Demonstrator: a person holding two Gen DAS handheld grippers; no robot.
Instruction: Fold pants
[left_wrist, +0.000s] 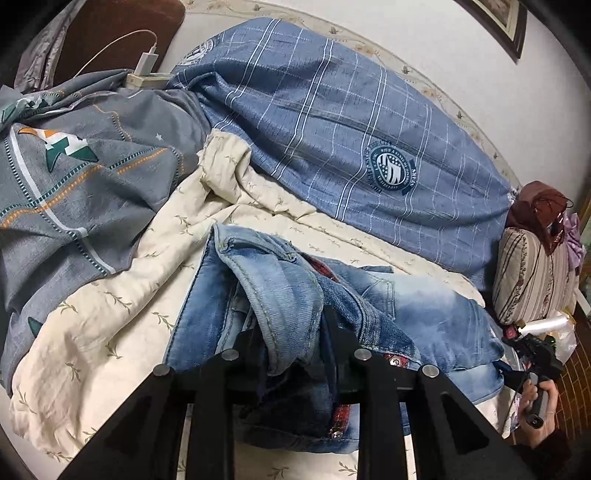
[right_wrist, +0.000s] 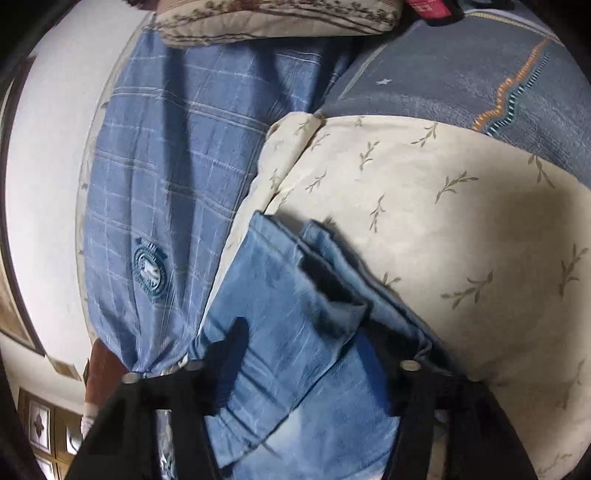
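Observation:
A pair of faded blue jeans (left_wrist: 424, 306) lies bunched on a cream leaf-print sheet (left_wrist: 110, 314) on a bed. In the left wrist view my left gripper (left_wrist: 291, 332) is shut on the jeans' waistband, with denim folded between its black fingers. The right gripper (left_wrist: 532, 354) shows at the far right, held in a hand at the jeans' other end. In the right wrist view my right gripper (right_wrist: 310, 354) straddles the jeans' leg ends (right_wrist: 295, 314); one finger lies on the denim, and whether it pinches the cloth is hidden.
A blue checked quilt (left_wrist: 351, 140) lies along the wall behind the jeans. A grey patterned quilt (left_wrist: 74, 177) is heaped at the left. A striped pillow (left_wrist: 532, 273) sits at the right bed end. A white charger (left_wrist: 146, 64) rests at the back left.

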